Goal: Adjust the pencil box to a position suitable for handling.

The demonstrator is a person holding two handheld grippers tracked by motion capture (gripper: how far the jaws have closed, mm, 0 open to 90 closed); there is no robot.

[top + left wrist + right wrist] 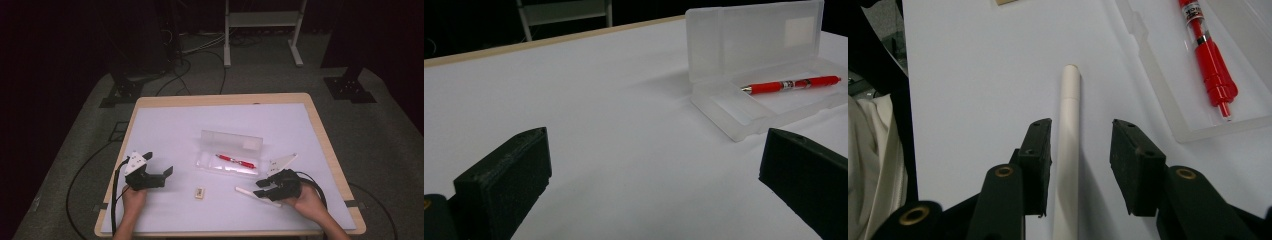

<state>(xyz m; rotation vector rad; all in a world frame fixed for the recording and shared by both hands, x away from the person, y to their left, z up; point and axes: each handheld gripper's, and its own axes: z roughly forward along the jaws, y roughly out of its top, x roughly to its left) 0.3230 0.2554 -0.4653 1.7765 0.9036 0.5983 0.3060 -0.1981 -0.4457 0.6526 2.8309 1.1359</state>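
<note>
Right tongs [1080,150] straddle the white pen [1068,150], partly open, jaws either side of the barrel with daylight on both sides, so nothing gripped yet. In the high view the white pen [257,196] lies flat on the desk [165,120] at roughly 5 o'clock from the clear case [231,152], just beside it and not touching, right tongs [264,188] over its near end. Left tongs [649,165] are wide open and empty, hovering low over bare desk, with the case at their 1 o'clock; in the high view the left tongs [161,165] sit near the desk's 8 o'clock corner. The red pen [236,161] is already in the case tray, lid standing open. A small eraser-like block [199,192] lies at 9 o'clock from the white pen, well clear. Handling call: the pen looks light, stiff, smooth plastic and round, so it likely rolls or squirts out under an off-centre pinch. Best hold is mid-barrel, pads square across the axis, moderate squeeze; low fragility. Lying flat, the jaw tips need to reach nearly down to the desk to get under the widest part of the barrel.
</note>
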